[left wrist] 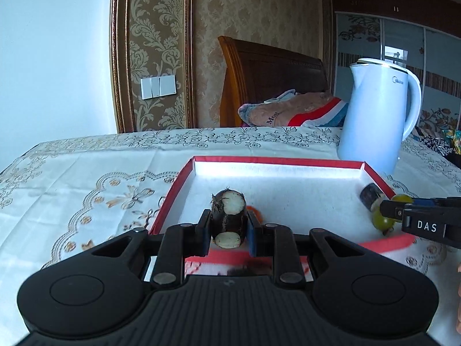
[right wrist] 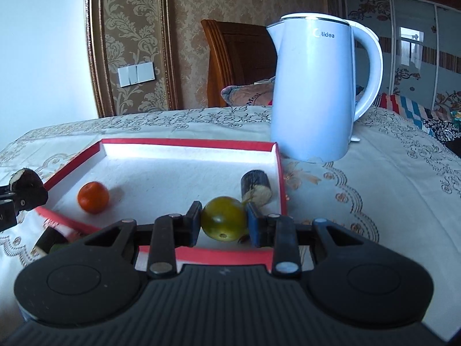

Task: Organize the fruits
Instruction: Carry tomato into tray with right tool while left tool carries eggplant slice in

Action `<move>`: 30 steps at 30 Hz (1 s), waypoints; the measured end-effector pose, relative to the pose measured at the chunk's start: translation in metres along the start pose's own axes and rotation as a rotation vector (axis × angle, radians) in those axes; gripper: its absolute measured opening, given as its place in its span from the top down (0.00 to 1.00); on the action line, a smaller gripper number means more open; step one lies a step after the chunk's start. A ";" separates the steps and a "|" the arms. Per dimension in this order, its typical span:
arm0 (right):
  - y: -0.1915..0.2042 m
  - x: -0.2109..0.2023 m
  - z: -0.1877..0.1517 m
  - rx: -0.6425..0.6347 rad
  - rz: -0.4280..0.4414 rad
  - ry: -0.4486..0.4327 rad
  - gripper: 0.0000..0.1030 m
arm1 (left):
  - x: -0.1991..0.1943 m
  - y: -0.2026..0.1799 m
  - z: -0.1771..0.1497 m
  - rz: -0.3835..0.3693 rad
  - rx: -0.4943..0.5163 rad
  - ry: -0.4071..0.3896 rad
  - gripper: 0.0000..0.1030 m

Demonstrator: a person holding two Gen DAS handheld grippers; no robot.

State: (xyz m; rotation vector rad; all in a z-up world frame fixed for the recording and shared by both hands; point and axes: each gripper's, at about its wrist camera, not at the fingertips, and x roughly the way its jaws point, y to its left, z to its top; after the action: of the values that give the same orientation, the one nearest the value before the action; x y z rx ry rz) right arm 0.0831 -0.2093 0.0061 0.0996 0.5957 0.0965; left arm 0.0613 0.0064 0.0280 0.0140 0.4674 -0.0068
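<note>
Left gripper (left wrist: 229, 227) clamped on a dark stubby cane piece (left wrist: 228, 216), held above the near edge of the red tray (left wrist: 276, 161). Right gripper (right wrist: 223, 225) squeezed tight on a round green fruit (right wrist: 224, 222), over the tray's near edge too. Inside the tray: an orange (right wrist: 93, 197) at 9 o'clock, another cane piece (right wrist: 255, 189) at 3 o'clock. Might slip out, being round and smooth. Could roll and bump the others. Could knock the kettle (right wrist: 314, 86) if swung too far.

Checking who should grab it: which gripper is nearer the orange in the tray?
Left. The left gripper holds a dark cane piece just before the orange; the right gripper is further along the tray's near edge.
</note>
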 end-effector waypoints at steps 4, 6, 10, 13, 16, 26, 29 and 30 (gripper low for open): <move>-0.006 0.022 0.014 0.022 -0.018 0.020 0.70 | 0.023 -0.002 0.015 0.027 -0.004 0.008 0.77; -0.006 0.034 0.017 0.021 -0.029 0.034 0.70 | 0.033 -0.002 0.020 0.038 -0.012 0.007 0.77; -0.003 0.051 0.020 0.000 -0.042 0.049 0.70 | 0.054 -0.003 0.029 0.051 -0.020 0.021 0.77; 0.003 0.060 0.023 -0.035 -0.055 0.042 0.70 | 0.070 -0.002 0.032 0.038 -0.037 0.049 0.77; 0.011 0.068 0.026 -0.073 -0.067 0.032 0.70 | 0.081 -0.006 0.031 0.046 -0.021 0.071 0.77; 0.025 0.078 0.027 -0.144 -0.097 0.002 0.70 | 0.103 -0.008 0.025 0.047 -0.020 0.133 0.77; 0.025 0.076 0.026 -0.142 -0.075 -0.004 0.70 | 0.103 -0.005 0.025 0.047 -0.031 0.138 0.77; 0.026 0.075 0.025 -0.139 -0.064 -0.007 0.70 | 0.104 -0.004 0.025 0.049 -0.034 0.138 0.77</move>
State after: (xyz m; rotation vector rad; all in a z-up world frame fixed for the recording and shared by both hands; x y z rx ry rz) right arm 0.1575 -0.1765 -0.0118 -0.0539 0.5829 0.0753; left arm 0.1656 0.0017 0.0036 -0.0075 0.6052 0.0503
